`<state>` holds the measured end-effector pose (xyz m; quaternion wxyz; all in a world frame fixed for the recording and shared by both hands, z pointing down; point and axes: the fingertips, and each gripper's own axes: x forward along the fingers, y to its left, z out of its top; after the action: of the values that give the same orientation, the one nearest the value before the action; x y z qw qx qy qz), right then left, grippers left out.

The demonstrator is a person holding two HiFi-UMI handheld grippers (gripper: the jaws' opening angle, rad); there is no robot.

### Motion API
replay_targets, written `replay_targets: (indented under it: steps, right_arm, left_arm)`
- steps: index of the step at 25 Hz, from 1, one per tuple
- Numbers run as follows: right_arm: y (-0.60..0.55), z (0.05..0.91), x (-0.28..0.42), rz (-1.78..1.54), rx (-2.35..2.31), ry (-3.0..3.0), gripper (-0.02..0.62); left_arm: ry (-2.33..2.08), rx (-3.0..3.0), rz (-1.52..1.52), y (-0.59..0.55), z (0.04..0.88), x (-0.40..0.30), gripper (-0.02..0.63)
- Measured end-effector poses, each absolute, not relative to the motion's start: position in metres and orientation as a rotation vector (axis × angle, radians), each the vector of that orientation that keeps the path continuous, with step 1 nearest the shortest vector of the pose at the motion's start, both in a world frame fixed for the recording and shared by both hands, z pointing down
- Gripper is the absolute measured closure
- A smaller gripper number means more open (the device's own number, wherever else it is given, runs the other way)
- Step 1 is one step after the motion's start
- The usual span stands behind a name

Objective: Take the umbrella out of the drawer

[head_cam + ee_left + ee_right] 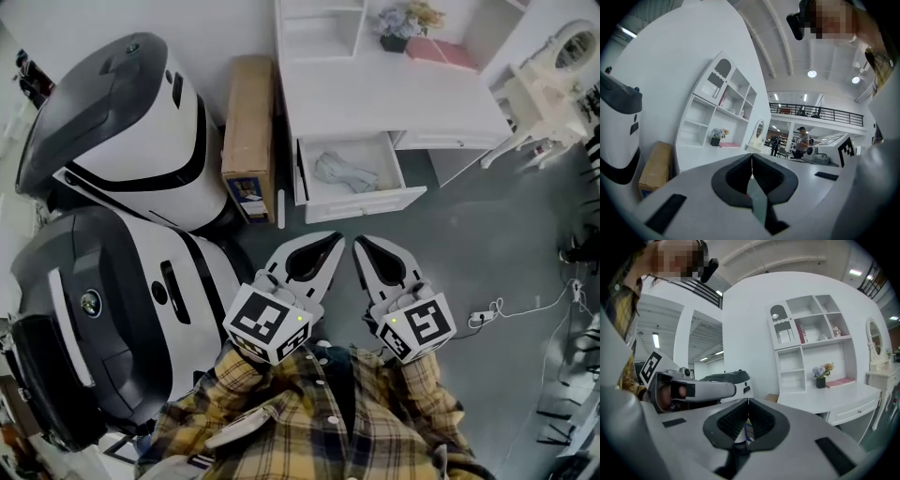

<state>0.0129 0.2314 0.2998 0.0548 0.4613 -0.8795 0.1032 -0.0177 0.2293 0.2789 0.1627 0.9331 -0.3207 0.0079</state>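
The white desk's drawer stands pulled open, and a pale grey-green folded umbrella lies inside it. My left gripper and right gripper are held side by side, just short of the drawer front, both pointing toward it. Each is shut with nothing between its jaws. In the left gripper view the left gripper shows its tips meeting, with the desk's shelf unit beyond. The right gripper view shows the right gripper closed in the same way, and the desk lies ahead to the right.
A cardboard box leans against the desk's left side. Two large white-and-black machines fill the left. A flower pot and a pink book sit on the desk. A white vanity stands at right, and a cable with a power strip lies on the floor.
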Motion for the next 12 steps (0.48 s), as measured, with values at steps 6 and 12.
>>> replay_targets:
  steps: [6,12]
  right_arm:
    - [0.187,0.304,0.004,0.328,1.430,-2.648,0.578]
    - [0.157,0.311,-0.004,0.347,1.456,-2.624,0.578]
  left_arm:
    - [-0.884,2.662,0.015,0.187,0.281,-0.029,0.583]
    - [-0.879,2.644,0.024,0.160,0.289,-0.045,0.583]
